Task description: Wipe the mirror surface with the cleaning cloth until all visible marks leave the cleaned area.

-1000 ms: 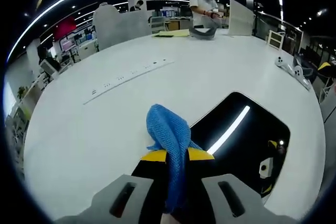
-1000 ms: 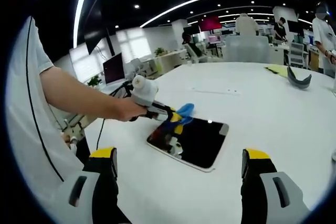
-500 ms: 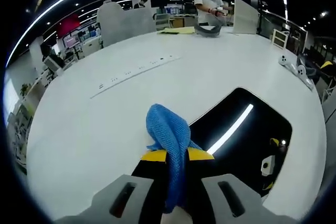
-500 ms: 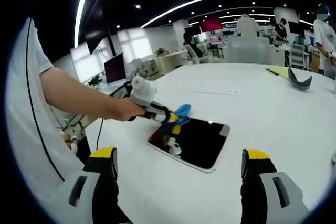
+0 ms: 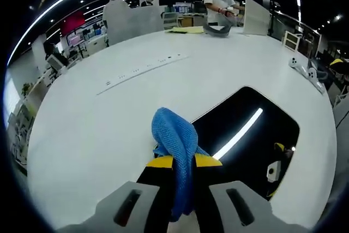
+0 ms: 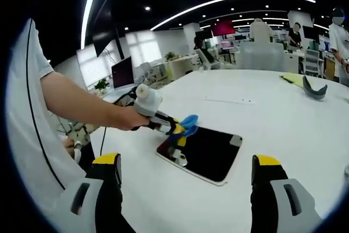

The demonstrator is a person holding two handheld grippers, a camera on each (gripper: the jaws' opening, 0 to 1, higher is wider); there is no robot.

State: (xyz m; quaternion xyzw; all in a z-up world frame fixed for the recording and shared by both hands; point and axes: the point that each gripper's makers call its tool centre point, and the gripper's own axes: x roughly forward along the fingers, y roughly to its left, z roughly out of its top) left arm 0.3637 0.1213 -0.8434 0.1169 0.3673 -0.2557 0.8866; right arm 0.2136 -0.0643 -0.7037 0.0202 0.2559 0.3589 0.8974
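My left hand-held gripper (image 5: 182,162) pinches the cleaning cloth (image 5: 175,140) at the mirror (image 5: 256,140) edge, frame centre; wiping across comes next.

Left gripper over the mirror's edge

The left gripper (image 5: 183,163) clamped a blue cleaning cloth (image 5: 177,151) between its yellow-tipped jaws, beside the near edge of a dark mirror (image 5: 248,135) lying flat on the white table (image 5: 98,124); the mirror reflected a ceiling light strip.

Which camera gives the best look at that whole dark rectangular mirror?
The right gripper view: the dark rectangular mirror lies whole on the white table. The left gripper view is closer, but the blue cloth hides its near part.
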